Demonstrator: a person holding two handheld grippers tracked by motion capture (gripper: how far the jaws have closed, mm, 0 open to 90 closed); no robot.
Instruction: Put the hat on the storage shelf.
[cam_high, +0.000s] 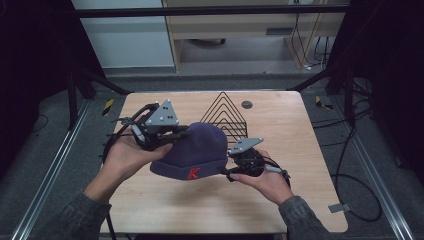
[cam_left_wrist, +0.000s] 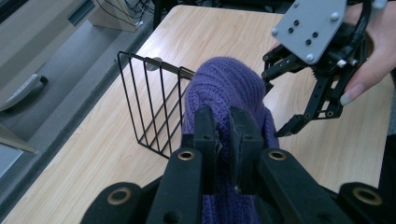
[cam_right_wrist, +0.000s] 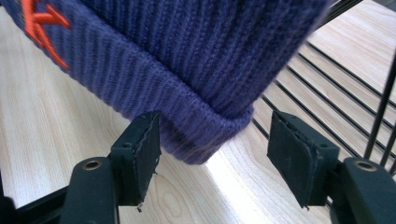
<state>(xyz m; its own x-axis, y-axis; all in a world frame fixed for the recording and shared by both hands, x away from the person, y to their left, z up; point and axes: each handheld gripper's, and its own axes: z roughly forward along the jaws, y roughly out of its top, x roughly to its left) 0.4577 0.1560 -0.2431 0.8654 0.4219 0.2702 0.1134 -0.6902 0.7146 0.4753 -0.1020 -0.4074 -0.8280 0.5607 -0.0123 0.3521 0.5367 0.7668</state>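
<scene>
A purple knit hat (cam_high: 192, 150) with an orange letter on its cuff hangs lifted over the middle of the tabletop (cam_high: 150, 200), just in front of a black wire rack (cam_high: 225, 116) that stands toward the far edge. The left gripper (cam_high: 172, 134) has its fingers (cam_left_wrist: 205, 140) clamped on a fold of the hat's crown. The right gripper (cam_high: 231, 172) sits at the cuff on the other side; in the right gripper view its fingers (cam_right_wrist: 144, 154) stand apart, with the corner of the cuff (cam_right_wrist: 205, 135) between them but neither pad pressing on it yet.

The step in hand looks like taking a second hold, so that the hat can be carried or opened out with both hands, perhaps toward the rack. The next move would call for bringing the right fingers together squarely on the thick folded cuff, deep enough that the knit does not slip free, while the left grip holds the crown steady.

The tabletop is pale wood, with a small dark round disc (cam_high: 246, 104) near its far edge beside the rack. Around it is a grey floor with trailing cables, dark frame bars and a light cabinet beyond the far edge.
</scene>
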